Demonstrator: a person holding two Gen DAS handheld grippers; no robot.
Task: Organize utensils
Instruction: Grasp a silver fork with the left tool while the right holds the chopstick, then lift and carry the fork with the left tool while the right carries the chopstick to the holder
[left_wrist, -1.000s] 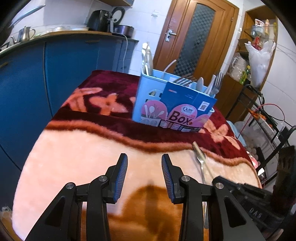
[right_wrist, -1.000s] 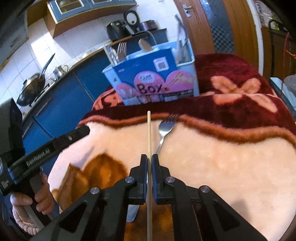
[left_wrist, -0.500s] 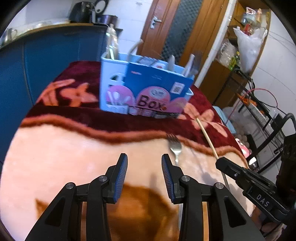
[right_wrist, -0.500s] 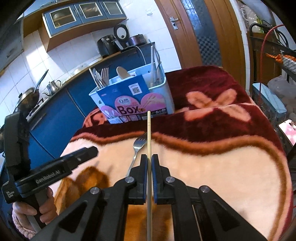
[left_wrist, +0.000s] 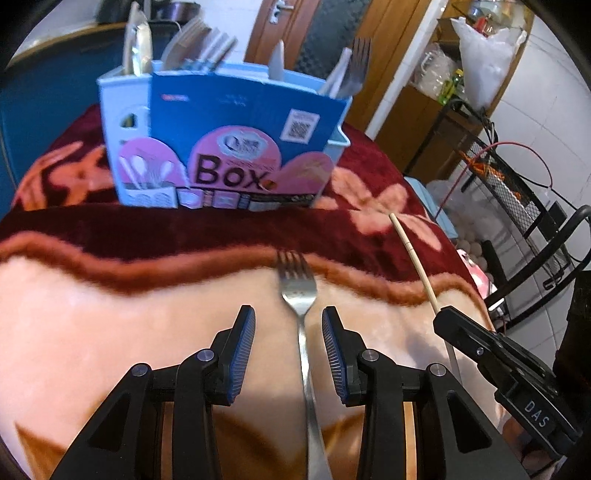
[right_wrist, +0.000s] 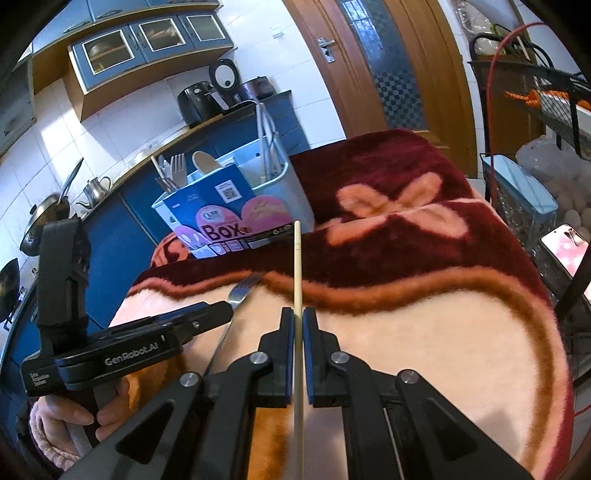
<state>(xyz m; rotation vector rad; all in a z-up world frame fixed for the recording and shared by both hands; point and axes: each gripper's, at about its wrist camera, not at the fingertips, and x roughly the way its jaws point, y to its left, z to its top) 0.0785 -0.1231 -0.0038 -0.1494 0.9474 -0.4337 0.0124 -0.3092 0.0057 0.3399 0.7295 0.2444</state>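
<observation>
A light-blue utensil box with a blue "Box" label stands on the blanket, holding forks, spoons and a wooden spoon; it also shows in the right wrist view. A metal fork lies on the blanket, its handle running between the open jaws of my left gripper, which straddles it without touching. My right gripper is shut on a pale wooden chopstick, held above the blanket and pointing toward the box. The chopstick and right gripper body show at the right of the left wrist view.
A red and peach floral blanket covers the table. Blue kitchen cabinets stand to the left with a kettle and pans. A wooden door is behind. A wire rack and a phone are at the right.
My left gripper has moved right and closer to the box, so the fork now lies between its open fingers. My right gripper has lifted the chopstick higher and drawn back a little.
</observation>
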